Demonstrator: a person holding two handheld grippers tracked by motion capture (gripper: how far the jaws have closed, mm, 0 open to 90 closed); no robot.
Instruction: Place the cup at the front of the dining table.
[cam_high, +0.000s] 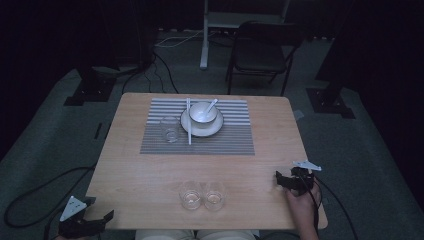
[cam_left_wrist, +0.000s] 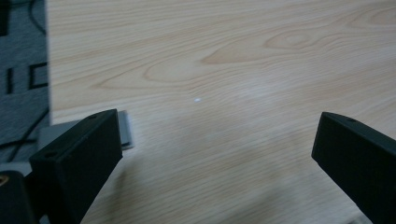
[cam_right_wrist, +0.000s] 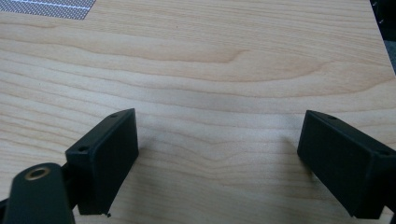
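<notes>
Two small clear glasses, the left glass (cam_high: 191, 195) and the right glass (cam_high: 214, 194), stand touching side by side near the near edge of the table (cam_high: 150, 165), about midway along it. Both appear empty, though the dim light leaves this uncertain.

The right gripper (cam_high: 286, 181) rests near the near right corner, jaws spread wide with bare wood between them. The left gripper (cam_high: 95, 222) sits at the near left corner, partly off the edge, jaws likewise wide apart and holding nothing.

Risks, as judged: the glasses touch, so closing on one could knock the other, and both stand close enough to the near edge to be pushed off. Clear glass in poor light is easily misjudged.

Toward the far edge, a striped placemat (cam_high: 225, 137) carries a third glass (cam_high: 170, 129), seemingly empty, and a white plate (cam_high: 190, 127) bearing a white bowl (cam_high: 202, 114) with a spoon (cam_high: 212, 104) in it. A long white utensil (cam_high: 188, 122) lies across the plate's left rim.
</notes>
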